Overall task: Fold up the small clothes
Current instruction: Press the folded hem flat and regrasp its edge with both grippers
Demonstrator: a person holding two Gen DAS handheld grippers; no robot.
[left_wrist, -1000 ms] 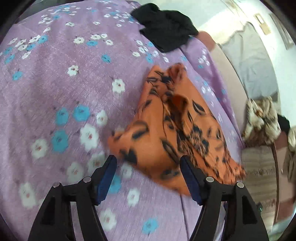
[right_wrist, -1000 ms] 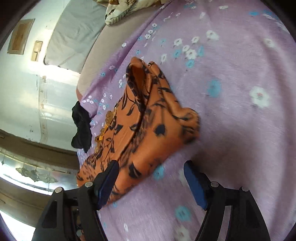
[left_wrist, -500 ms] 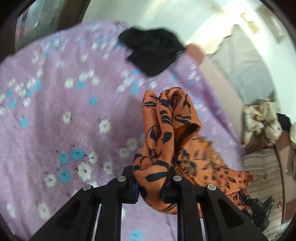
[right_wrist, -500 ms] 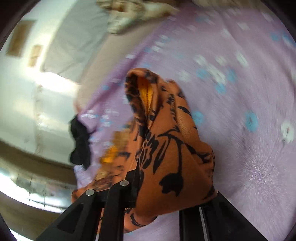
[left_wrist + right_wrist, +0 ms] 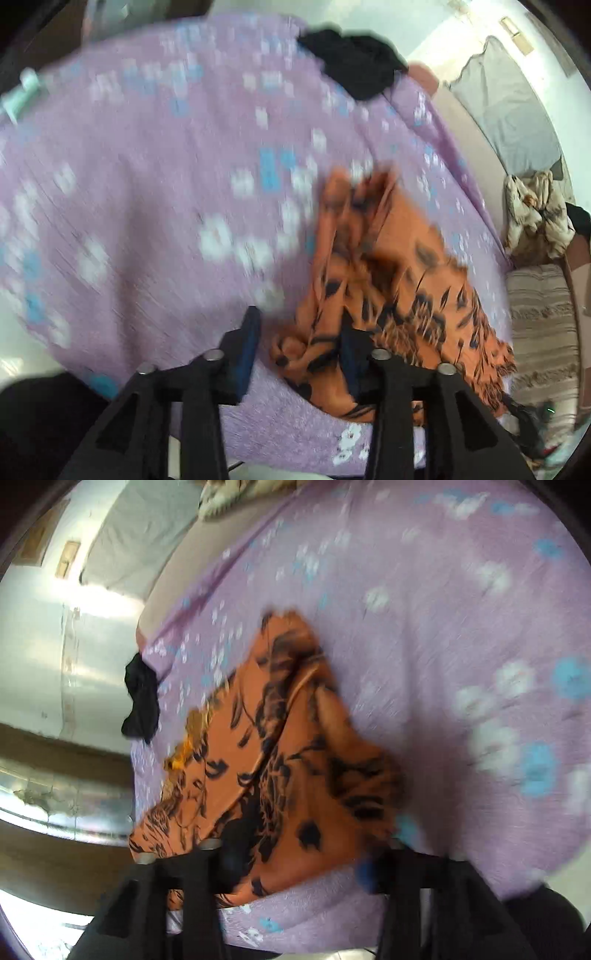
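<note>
Both grippers are open, the left gripper and right gripper straddling the near edge of the orange top lying on the bed. I'd flatten it first, then pinch matching corners so the fold lands square.

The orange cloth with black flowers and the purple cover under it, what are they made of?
The orange cloth looks like thin, soft woven fabric, maybe cotton or rayon: it crumples into loose folds and has a matte printed pattern. The purple cover looks like a slightly thicker woven bedsheet, matte, with fine thread lines and printed flowers. Blur hides finer detail.
</note>
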